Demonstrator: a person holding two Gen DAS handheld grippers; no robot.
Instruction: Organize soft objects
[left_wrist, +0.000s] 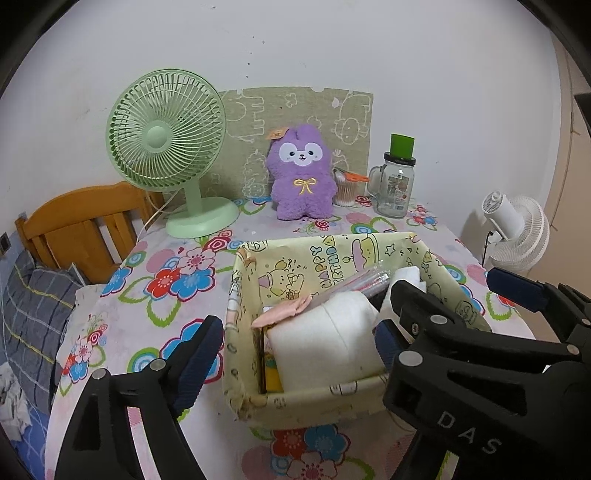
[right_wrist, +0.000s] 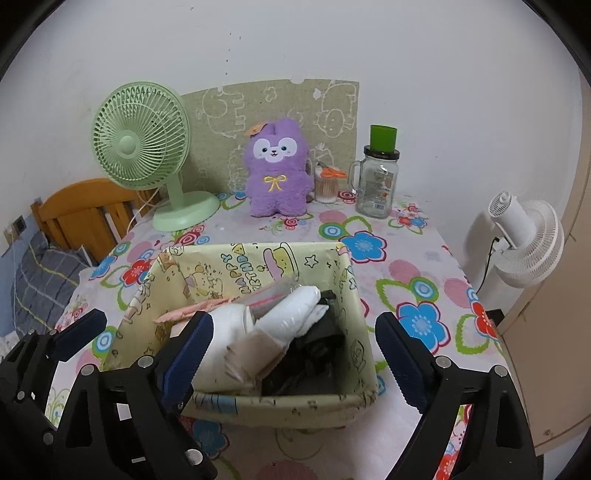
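A yellow cartoon-print fabric basket (left_wrist: 314, 402) (right_wrist: 280, 406) sits on the floral table near me. It holds a white soft bundle (left_wrist: 325, 339) (right_wrist: 291, 314), a pink cloth (left_wrist: 284, 312), a clear packet and dark items (right_wrist: 314, 362). A purple plush bunny (left_wrist: 301, 173) (right_wrist: 277, 170) stands upright at the table's back. My left gripper (left_wrist: 295, 347) is open, its jaws straddling the basket's near left part. My right gripper (right_wrist: 291, 354) is open, its jaws spanning the basket's near side. The right gripper also shows in the left wrist view (left_wrist: 517, 291).
A green desk fan (left_wrist: 166, 147) (right_wrist: 142, 147) stands back left. A glass jar with a green cup on its lid (left_wrist: 397, 181) (right_wrist: 378, 173) and a cotton swab cup (left_wrist: 345, 188) stand back right. A white fan (right_wrist: 524, 240) is off the table's right; a wooden bed frame (left_wrist: 81, 225) lies left.
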